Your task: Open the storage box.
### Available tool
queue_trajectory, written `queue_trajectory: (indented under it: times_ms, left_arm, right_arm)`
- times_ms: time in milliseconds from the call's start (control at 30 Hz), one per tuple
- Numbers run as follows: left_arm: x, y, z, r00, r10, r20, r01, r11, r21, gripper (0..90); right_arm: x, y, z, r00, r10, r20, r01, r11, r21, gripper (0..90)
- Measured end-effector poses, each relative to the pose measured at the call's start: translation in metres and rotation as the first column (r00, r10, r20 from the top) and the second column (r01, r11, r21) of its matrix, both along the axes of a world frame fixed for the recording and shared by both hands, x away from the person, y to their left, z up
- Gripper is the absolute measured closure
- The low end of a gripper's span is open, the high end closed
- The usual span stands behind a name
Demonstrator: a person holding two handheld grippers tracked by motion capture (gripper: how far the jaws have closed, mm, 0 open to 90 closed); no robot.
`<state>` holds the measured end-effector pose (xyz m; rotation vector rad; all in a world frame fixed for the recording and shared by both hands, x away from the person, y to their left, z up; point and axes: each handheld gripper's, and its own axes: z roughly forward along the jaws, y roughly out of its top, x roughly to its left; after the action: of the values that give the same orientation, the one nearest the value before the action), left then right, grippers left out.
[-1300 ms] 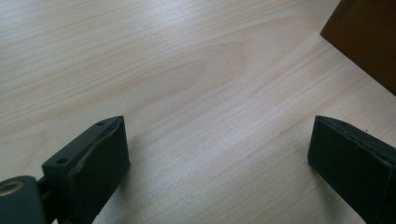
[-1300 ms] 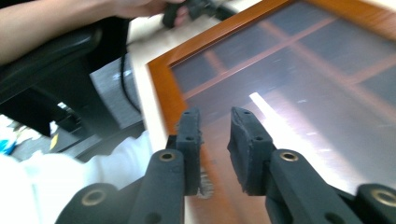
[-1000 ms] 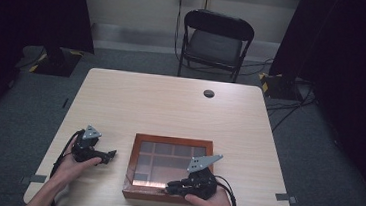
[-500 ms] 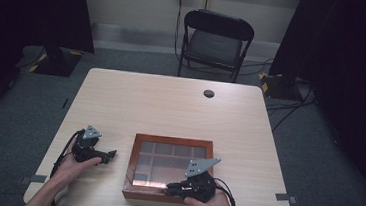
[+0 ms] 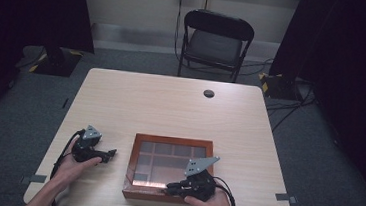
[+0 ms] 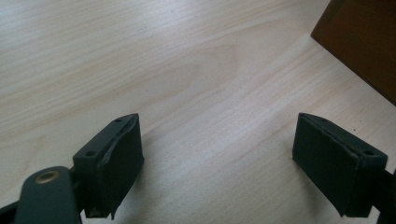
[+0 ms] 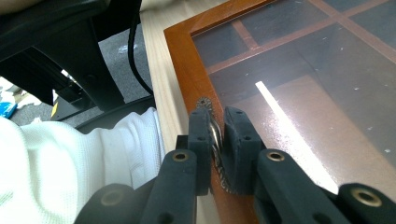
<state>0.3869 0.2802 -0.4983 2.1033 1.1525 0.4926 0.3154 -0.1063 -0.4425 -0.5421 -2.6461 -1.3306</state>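
Box: a brown wooden box (image 5: 137, 167) with a glass lid is seen on the near half of the worktop (image 5: 170, 107), just right of centre, its near edge close to the worktop's near edge.
Box axes: its sides are squared to the worktop edges; it appears slightly longer from left to right than from near to far. Wooden dividers are visible through the glass.
Handle: a small ornate metal handle (image 7: 215, 135) is set at the middle of the lid's near rail; its long axis runs along that rail.
Hidden parts: the lower end of the handle is covered by the jaws in the right gripper view; the box's near right corner is masked by the right hand (image 5: 210, 203) in the high view. Whether the lid is lifted off its base cannot be told.
Right hand-held gripper (image 7: 217, 135): closed on the handle, one jaw on each side of it, held low over the near rail and pointed left.
Left hand-held gripper (image 6: 217, 144): jaws spread wide with nothing between them, over bare worktop left of the box, pointed right; a corner of the box is seen at the upper right of its view.
Left hand (image 5: 73, 163): rested near the worktop's near left edge, forearm entering from the bottom.
Sleeve: a white sleeve (image 7: 70, 158) is seen beside the worktop edge in the right gripper view.
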Motion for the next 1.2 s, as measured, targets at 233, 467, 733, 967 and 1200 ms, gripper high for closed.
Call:
queue_trajectory:
  times_ms: [233, 467, 733, 967, 1200]
  left_arm:
    - [-0.003, -0.005, 0.004, 0.9996, -0.027, 0.001, 0.027, 0.9994, -0.024, 15.7]
    - [-0.007, -0.010, 0.009, 0.9977, -0.065, 0.019, 0.066, 0.9958, -0.063, 15.9]
    - [-0.011, -0.015, 0.014, 0.9938, -0.105, 0.036, 0.108, 0.9896, -0.095, 15.7]
    - [-0.015, -0.017, 0.019, 0.9913, -0.121, 0.053, 0.127, 0.9840, -0.125, 15.8]
    - [-0.018, -0.023, 0.023, 0.9846, -0.157, 0.078, 0.166, 0.9759, -0.141, 15.8]
  right_arm:
    - [0.001, 0.000, 0.002, 1.0000, 0.002, -0.005, -0.002, 1.000, 0.004, 82.2]
    - [0.002, -0.002, 0.008, 1.0000, 0.001, -0.006, -0.001, 1.000, 0.026, 82.3]
    - [0.004, 0.000, 0.014, 1.0000, 0.008, -0.002, -0.008, 0.999, 0.036, 82.9]
    - [0.007, 0.001, 0.022, 1.0000, 0.002, -0.003, -0.002, 0.999, 0.041, 83.1]
    - [0.010, 0.001, 0.028, 1.0000, 0.008, -0.002, -0.008, 0.999, 0.041, 83.0]
